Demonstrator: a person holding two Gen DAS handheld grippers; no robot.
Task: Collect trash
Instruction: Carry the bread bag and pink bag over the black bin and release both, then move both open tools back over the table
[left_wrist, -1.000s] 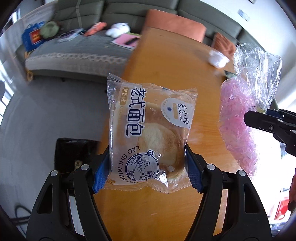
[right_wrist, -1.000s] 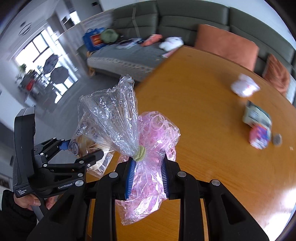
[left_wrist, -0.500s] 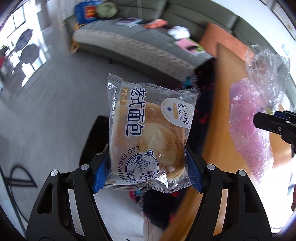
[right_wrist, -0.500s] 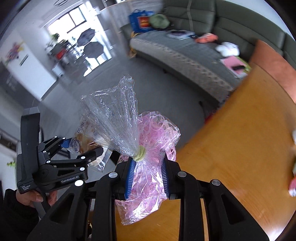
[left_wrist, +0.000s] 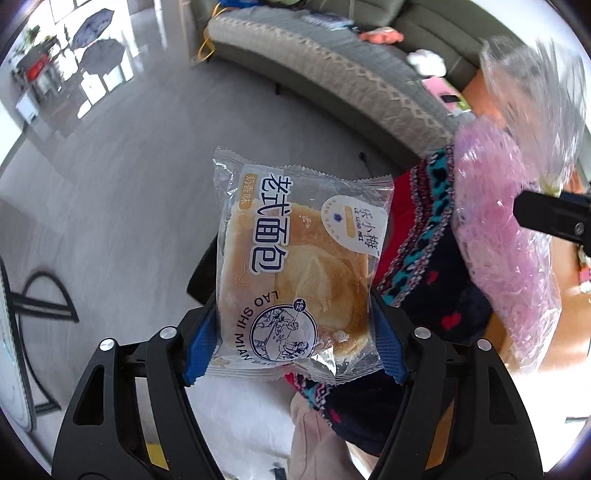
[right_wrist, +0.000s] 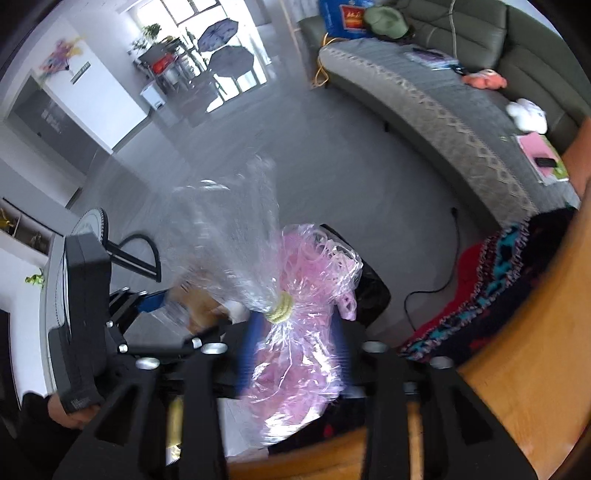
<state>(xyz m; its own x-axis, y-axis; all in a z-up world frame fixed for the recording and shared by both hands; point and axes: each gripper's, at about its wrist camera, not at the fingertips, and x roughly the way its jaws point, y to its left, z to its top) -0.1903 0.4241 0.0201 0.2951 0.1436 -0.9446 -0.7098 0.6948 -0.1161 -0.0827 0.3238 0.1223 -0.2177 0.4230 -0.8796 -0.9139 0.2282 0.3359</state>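
My left gripper (left_wrist: 295, 343) is shut on a clear-wrapped bread packet (left_wrist: 299, 266) with blue Chinese print, held upright over the grey floor. My right gripper (right_wrist: 293, 354) is shut on a clear plastic bag of pink rings (right_wrist: 299, 332), tied with a yellowish band. The pink bag (left_wrist: 506, 236) also shows at the right of the left wrist view, with a right gripper finger (left_wrist: 550, 219) on it. The left gripper (right_wrist: 147, 314) with its packet shows at the left of the right wrist view. A black bin (right_wrist: 373, 291) lies partly hidden behind the pink bag.
A patterned red, blue and black cloth (left_wrist: 424, 266) hangs by the wooden table edge (right_wrist: 517, 387). A grey sofa (right_wrist: 443, 103) with toys and papers runs along the back. A black stand (left_wrist: 40, 295) sits on the floor at the left.
Both grippers have swung left, off the wooden table and out over the grey floor, each still holding its item. The table now shows only at the right edge.
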